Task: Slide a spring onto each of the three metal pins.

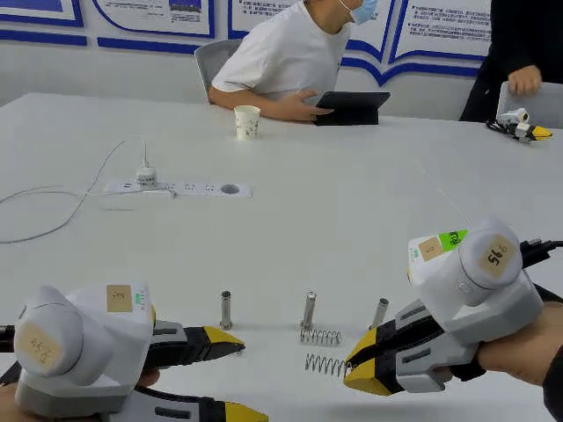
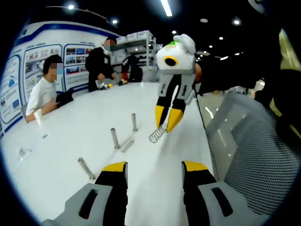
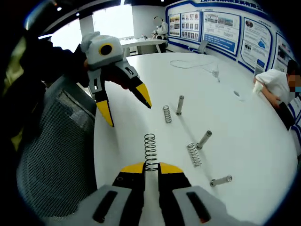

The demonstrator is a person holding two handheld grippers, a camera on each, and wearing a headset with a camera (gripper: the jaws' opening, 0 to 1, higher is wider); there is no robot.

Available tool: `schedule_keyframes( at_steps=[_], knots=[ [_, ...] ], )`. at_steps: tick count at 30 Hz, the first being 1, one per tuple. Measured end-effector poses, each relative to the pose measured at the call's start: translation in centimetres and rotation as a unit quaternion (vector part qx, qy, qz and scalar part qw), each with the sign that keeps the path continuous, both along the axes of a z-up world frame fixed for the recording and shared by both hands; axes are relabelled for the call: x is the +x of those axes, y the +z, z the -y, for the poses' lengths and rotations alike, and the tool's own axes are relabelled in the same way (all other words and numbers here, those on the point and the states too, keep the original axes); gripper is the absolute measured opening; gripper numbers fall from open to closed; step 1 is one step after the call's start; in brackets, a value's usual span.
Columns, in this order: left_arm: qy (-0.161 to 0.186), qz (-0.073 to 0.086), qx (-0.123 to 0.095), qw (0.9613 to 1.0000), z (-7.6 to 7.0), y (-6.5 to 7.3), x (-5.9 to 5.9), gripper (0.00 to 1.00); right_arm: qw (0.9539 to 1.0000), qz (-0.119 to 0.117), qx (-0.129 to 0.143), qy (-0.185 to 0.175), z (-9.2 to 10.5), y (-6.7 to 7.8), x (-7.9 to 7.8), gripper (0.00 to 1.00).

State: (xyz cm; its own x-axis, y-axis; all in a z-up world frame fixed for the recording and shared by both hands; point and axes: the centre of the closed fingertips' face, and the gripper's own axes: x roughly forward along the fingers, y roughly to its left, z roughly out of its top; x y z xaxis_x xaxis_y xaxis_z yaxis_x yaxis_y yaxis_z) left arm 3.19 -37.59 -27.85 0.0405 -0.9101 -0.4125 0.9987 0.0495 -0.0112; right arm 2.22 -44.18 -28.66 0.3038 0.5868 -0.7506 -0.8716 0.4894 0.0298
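Three short metal pins stand in a row on the white table: left pin (image 1: pixel 226 309), middle pin (image 1: pixel 308 309), right pin (image 1: pixel 379 312). One spring (image 1: pixel 320 336) lies flat beside the middle pin. My right gripper (image 1: pixel 350 369) is shut on the end of a second spring (image 1: pixel 327 363), held low in front of the pins. In the right gripper view that spring (image 3: pixel 150 150) sticks out ahead of the shut jaws, and a third spring (image 3: pixel 166 113) lies by the far pin (image 3: pixel 180 104). My left gripper (image 1: pixel 246 380) is open and empty, left of the springs.
A power strip (image 1: pixel 180 188) with a white cable lies further back on the table. A paper cup (image 1: pixel 247 121) and a tablet (image 1: pixel 352 105) stand at the far edge, where a person sits. A mesh chair back (image 2: pixel 256 141) is close to the near table edge.
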Motion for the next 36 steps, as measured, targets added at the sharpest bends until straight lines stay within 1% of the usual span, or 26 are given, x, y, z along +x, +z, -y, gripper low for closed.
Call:
schedule_keyframes(
  at_steps=[7, 11, 16, 20, 24, 28, 31, 33, 36],
  knots=[
    [-0.015, 0.003, -0.003, 0.9999, 1.0, 0.1, -0.5, 0.42, 0.9995, -0.006, -0.003, 0.030, -1.7, -0.1, -0.6, 0.11],
    [-0.024, 0.008, -0.006, 0.9997, 1.4, 0.3, -0.7, 0.39, 0.9990, -0.007, -0.003, 0.043, -2.6, 0.0, -0.7, 0.11],
    [-0.037, 0.018, -0.004, 0.9991, 1.6, 0.3, -1.2, 0.33, 0.9983, -0.011, -0.005, 0.058, -3.3, -0.2, -1.0, 0.11],
    [-0.047, 0.023, -0.001, 0.9987, 1.7, 0.1, -1.5, 0.30, 0.9976, -0.014, -0.006, 0.067, -3.7, -0.2, -1.3, 0.11],
    [-0.063, 0.032, 0.003, 0.9975, 1.9, 0.0, -2.0, 0.25, 0.9971, -0.018, -0.008, 0.074, -3.9, -0.3, -1.5, 0.11],
    [-0.074, 0.037, 0.007, 0.9965, 2.1, -0.3, -2.4, 0.20, 0.9966, -0.020, -0.010, 0.079, -4.0, -0.3, -1.8, 0.11],
    [-0.081, 0.041, 0.009, 0.9958, 2.1, -0.3, -2.6, 0.16, 0.9964, -0.021, -0.010, 0.081, -4.1, -0.2, -2.0, 0.11],
    [-0.083, 0.045, 0.010, 0.9955, 2.1, -0.4, -2.6, 0.14, 0.9962, -0.022, -0.012, 0.084, -4.1, -0.2, -2.1, 0.11],
    [-0.082, 0.043, 0.010, 0.9956, 2.0, -0.4, -2.7, 0.13, 0.9960, -0.023, -0.012, 0.086, -4.2, -0.1, -2.2, 0.11]
  ],
)
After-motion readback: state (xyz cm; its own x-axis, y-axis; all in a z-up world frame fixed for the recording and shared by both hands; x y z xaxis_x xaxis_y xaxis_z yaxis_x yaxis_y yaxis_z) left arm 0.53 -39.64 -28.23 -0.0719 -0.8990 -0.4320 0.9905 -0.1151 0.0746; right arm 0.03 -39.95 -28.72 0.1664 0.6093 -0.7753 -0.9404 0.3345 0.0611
